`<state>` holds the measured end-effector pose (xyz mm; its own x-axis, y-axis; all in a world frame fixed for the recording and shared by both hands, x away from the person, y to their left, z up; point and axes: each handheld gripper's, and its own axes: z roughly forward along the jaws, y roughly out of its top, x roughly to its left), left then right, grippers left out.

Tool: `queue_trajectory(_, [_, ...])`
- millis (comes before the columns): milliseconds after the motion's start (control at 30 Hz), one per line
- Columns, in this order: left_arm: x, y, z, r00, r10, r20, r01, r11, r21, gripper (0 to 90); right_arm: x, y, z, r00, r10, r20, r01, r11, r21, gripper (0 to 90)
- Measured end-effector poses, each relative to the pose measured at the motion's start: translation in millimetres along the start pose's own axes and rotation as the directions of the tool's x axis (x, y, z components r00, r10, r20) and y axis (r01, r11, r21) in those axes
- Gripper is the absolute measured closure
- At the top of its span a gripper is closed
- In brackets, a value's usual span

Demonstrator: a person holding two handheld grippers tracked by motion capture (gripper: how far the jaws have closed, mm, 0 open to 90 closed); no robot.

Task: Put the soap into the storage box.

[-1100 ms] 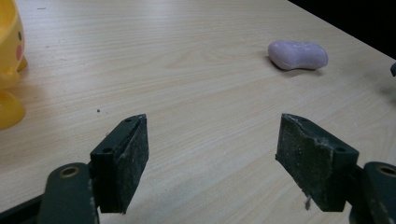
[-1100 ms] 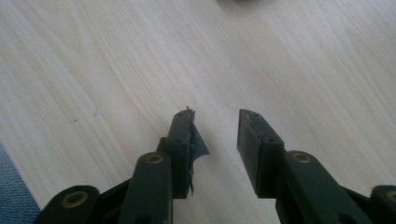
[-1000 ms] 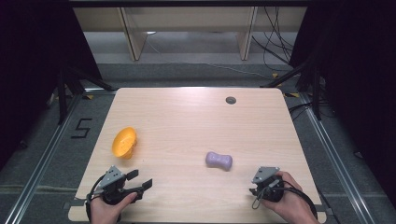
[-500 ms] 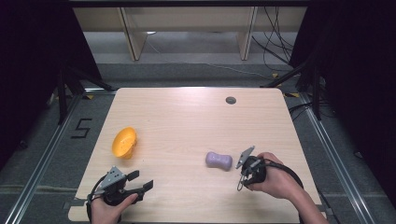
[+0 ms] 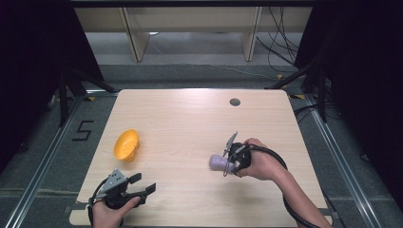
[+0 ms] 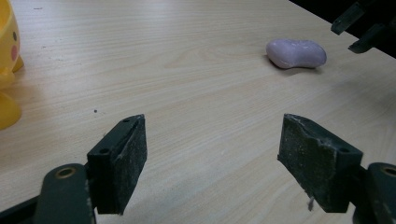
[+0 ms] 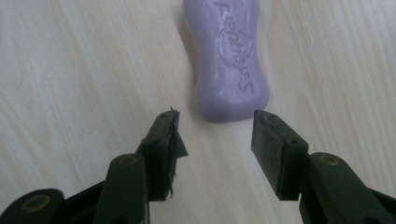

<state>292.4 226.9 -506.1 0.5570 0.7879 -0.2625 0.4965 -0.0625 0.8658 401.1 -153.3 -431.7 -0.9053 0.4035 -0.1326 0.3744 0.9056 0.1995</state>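
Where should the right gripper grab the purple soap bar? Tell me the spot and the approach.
Grip the purple soap bar at its narrowed waist, one jaw on each long side, coming along its length from the near end. It lies flat on the table, and the right gripper, jaws just opening, already lines up.

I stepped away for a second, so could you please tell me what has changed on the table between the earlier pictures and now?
The right gripper has moved from the table's near right corner up to the purple soap bar. Its jaws have just been opening; the soap lies just ahead of the fingers, not yet gripped. The left gripper, open, the yellow bowl and the soap stayed where they were.
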Motion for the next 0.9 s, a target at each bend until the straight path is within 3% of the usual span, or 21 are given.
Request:
queue_trajectory(133, [-1.6, 0.5, 0.3, 1.0, -0.004, 0.003, 0.004, 0.9998, -0.018, 21.1, -4.3, 10.9, 4.2, 0.9999, -0.016, 0.0, 0.016, 1.0, 0.007, 49.1])
queue_trajectory(167, [-1.3, 0.7, 0.1, 1.0, 0.0, 0.004, 0.0, 0.9998, -0.021, 20.1, -8.1, 13.9, 5.9, 0.9989, -0.046, 0.001, 0.046, 0.999, 0.007, 47.1])
queue_trajectory(267, [-1.4, 1.5, -0.9, 1.0, 0.006, -0.004, -0.006, 0.9997, -0.025, 19.6, -14.2, 18.4, 11.1, 0.9974, -0.071, 0.005, 0.071, 0.997, 0.017, 46.1])
queue_trajectory(400, [-1.0, 1.2, -0.1, 1.0, 0.002, 0.002, -0.002, 0.9997, -0.024, 19.6, -14.6, 23.2, 13.8, 0.9985, -0.055, 0.01, 0.054, 0.998, 0.039, 45.5])
queue_trajectory(567, [-1.9, 1.3, 1.0, 0.9999, 0.001, 0.011, -0.001, 0.9997, -0.024, 19.6, -20.2, 26.4, 20.5, 0.9954, -0.096, -0.002, 0.096, 0.994, 0.046, 43.6])
queue_trajectory(600, [-2.2, 1.3, 1.0, 1.0, 0.001, 0.008, 0.0, 0.9997, -0.024, 19.7, -18.3, 27.5, 20.5, 0.998, -0.064, -0.004, 0.064, 0.996, 0.058, 43.1])
queue_trajectory(667, [-2.1, 1.2, 0.8, 1.0, 0.002, 0.003, -0.002, 0.9998, -0.022, 19.6, -20.7, 28.3, 23.4, 0.9978, -0.065, -0.016, 0.065, 0.996, 0.068, 41.2])
queue_trajectory(700, [-1.3, 1.2, 0.3, 1.0, 0.004, 0.004, -0.004, 0.9998, -0.021, 19.3, -23.0, 28.9, 25.0, 0.9959, -0.088, -0.022, 0.089, 0.993, 0.077, 41.1])
queue_trajectory(833, [-0.7, 1.3, 0.2, 1.0, 0.003, 0.005, -0.003, 0.9998, -0.022, 18.9, -22.4, 31.9, 25.3, 0.9975, -0.064, -0.029, 0.066, 0.995, 0.081, 41.2])
queue_trajectory(900, [-1.2, 1.4, 0.5, 1.0, 0.004, -0.001, -0.004, 0.9998, -0.018, 19.0, -22.9, 33.8, 26.5, 0.9961, -0.076, -0.044, 0.079, 0.994, 0.08, 41.1])
